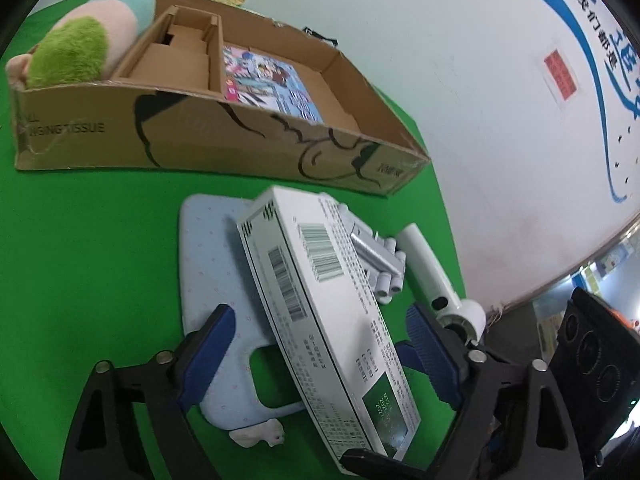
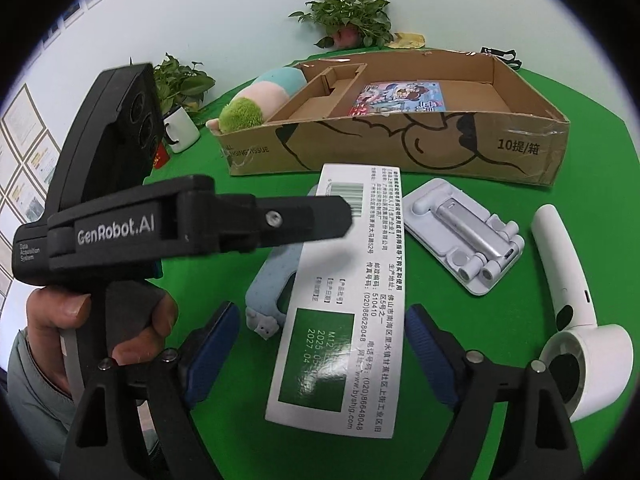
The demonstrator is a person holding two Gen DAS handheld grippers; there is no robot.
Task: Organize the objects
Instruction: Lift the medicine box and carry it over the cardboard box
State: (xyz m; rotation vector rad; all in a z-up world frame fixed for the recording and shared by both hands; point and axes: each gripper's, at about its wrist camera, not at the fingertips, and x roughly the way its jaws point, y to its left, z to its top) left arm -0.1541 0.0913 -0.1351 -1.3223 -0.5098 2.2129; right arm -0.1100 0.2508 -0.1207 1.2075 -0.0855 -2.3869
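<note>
I have both sets of fingers spread wide around the long white box [image 1: 328, 320], and neither pair presses on it: blue pads [image 1: 208, 360] stand clear of its sides. The left gripper [image 1: 320, 364] straddles the box near its green-label end; the right gripper [image 2: 320, 356] straddles the same end from the other side. The box lies tilted, one edge propped on the pale blue pillow [image 1: 212, 264] on the green counter [image 1: 92, 264].

To do this step well, I judge that I should let only 1 pair close, across the narrow width, squarely on the 2 long faces, and lift straight so the box does not drag the pillow. The cardboard tray [image 1: 224, 144] at 12 o'clock has bare floor beside the colourful booklet [image 1: 268, 84]; that looks like the place to aim for.

The right wrist view shows what the left does not: the left tool's black body [image 2: 192, 216] reaching in from 9 o'clock with the hand [image 2: 104, 320] on its handle, the whole white handheld fan [image 2: 568, 300] at 3 o'clock, the folded phone stand [image 2: 464, 232] in full, and a mug [image 2: 180, 128] and plants [image 2: 352, 16] behind. The left wrist view alone shows the box's side face with its barcodes, and the plush toy [image 1: 84, 44] filling the tray's far-left compartment.
</note>
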